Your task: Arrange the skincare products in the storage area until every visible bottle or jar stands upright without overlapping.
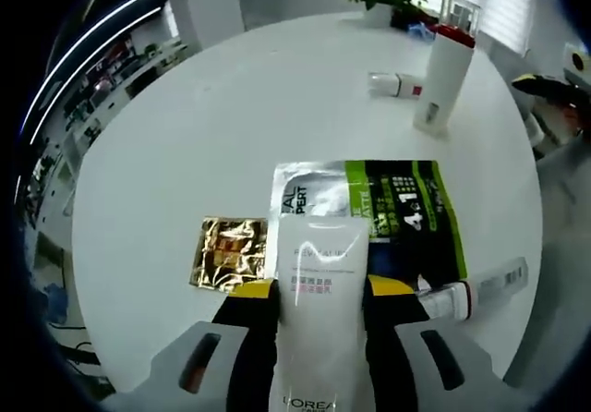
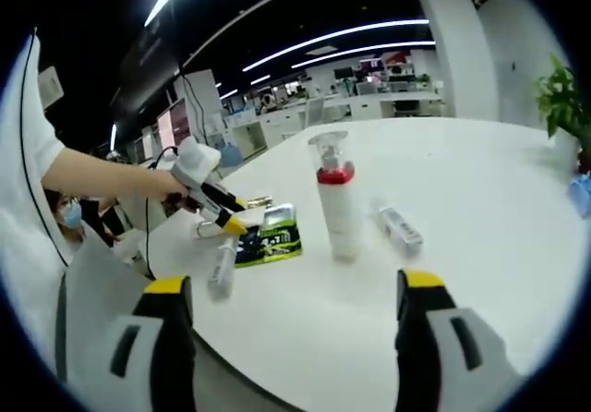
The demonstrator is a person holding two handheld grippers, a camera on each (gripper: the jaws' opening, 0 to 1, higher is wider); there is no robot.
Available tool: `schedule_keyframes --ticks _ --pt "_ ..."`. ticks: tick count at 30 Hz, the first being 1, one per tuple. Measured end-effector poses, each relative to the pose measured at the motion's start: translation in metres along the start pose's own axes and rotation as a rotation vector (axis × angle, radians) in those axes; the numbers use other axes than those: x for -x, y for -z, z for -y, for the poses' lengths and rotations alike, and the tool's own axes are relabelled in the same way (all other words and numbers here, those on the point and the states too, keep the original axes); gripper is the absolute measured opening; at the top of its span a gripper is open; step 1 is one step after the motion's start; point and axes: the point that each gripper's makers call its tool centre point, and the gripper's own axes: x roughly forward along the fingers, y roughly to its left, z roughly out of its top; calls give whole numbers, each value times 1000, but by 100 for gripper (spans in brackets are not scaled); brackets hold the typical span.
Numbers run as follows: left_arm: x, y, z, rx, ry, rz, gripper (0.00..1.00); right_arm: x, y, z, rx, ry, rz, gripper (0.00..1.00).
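- Left gripper view: the left gripper (image 1: 319, 294) had its fingers closed on a white tube (image 1: 319, 287), held above the near part of the white bench (image 1: 185, 135). Under it lay a green sachet (image 1: 402, 207), with a gold sachet (image 1: 229, 251) to the left. A small tube (image 1: 471, 292) lay flat at near right, another small tube (image 1: 395, 84) far off beside the upright pump bottle (image 1: 445, 68).
- The step in hand looked like standing the white tube upright; next it needed bare bench to set it on. Its lower end was cut off.
- Right gripper view: the right gripper (image 2: 294, 306) hung with fingers wide apart and empty, near the bench edge. The sachet print was unreadable.
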Motion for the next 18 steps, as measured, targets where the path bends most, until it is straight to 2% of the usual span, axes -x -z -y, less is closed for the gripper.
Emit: schedule_keyframes --ticks 6,18 --pt "7 7 1 8 -12 -4 33 0 0 -1 0 -6 0 91" --pt "29 11 6 58 -52 38 33 -2 1 -6 13 -29 -8 91"
